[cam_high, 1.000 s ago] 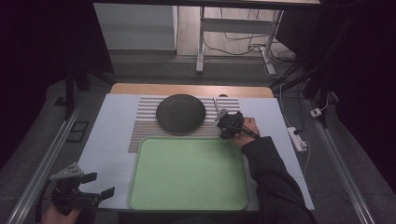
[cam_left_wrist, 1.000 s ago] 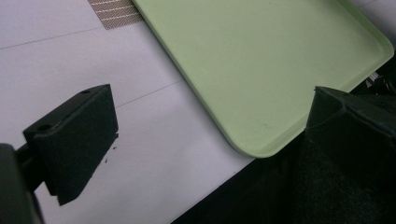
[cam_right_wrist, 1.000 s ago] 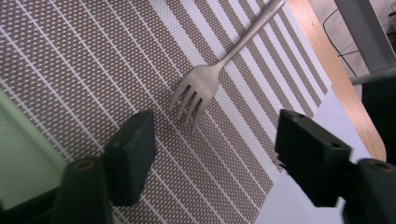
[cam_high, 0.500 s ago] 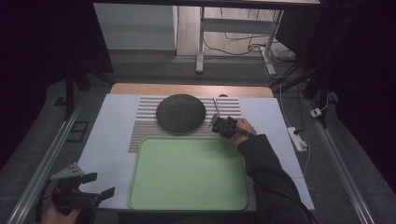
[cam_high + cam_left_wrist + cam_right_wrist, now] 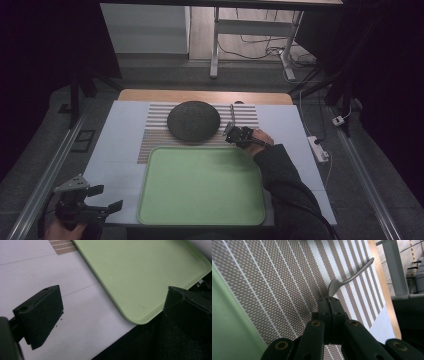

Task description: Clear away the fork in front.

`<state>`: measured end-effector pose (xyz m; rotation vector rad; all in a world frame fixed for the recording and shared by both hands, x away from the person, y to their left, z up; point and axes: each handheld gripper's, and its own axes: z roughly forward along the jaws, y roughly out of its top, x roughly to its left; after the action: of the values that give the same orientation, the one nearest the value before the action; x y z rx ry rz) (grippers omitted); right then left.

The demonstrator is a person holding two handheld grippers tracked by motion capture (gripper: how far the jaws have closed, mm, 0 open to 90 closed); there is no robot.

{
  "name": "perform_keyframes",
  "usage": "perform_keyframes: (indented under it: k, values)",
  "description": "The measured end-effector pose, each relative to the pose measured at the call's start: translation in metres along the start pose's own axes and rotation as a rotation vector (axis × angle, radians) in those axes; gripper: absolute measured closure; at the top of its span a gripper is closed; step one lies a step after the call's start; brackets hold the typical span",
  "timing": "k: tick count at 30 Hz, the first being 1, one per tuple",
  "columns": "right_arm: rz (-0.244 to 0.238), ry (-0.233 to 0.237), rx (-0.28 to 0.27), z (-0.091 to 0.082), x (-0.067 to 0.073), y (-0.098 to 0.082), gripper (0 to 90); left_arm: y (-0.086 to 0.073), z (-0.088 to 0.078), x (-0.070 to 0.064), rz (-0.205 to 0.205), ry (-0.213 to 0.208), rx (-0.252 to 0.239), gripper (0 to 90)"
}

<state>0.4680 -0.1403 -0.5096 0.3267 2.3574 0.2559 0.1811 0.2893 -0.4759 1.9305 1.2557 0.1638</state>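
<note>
**Right gripper is closing on the spoon at the placemat**

The right gripper (image 5: 329,298) is pinching the wide end of the spoon (image 5: 352,277); its jaws have just been closing and are now standing tight together on the metal. The spoon is lying on the striped placemat (image 5: 157,125), just beside the dark dome (image 5: 193,120), with its handle pointing away toward the wooden edge. I think the grip is shallow, at the very tip, so the person is needing to lift slowly and keep the wrist level, otherwise the long handle may swing or slip out. Probably the green tray (image 5: 200,185) is the place to bring it, so a low and short path over its rim is looking best.

The left gripper (image 5: 82,202) is hanging with jaws wide apart and nothing between them, over the near left corner of the white table (image 5: 115,150).

The room around is dark. Behind the table, cables are lying on the floor near the grey legs of another table.
</note>
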Motion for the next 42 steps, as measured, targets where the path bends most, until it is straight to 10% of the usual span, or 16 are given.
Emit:
perform_keyframes:
  k: [16, 42]
  values:
    - [0.15, 0.063, -0.101, -0.036, -0.008, -0.008, 89.6, 0.001, 0.001, -0.005, 0.031, 0.028, 0.016, 0.0]
    - [0.431, 0.307, -0.352, -0.119, 0.001, -0.046, 89.5, 0.016, 0.013, -0.012, 0.149, -0.077, -0.037, 0.0]
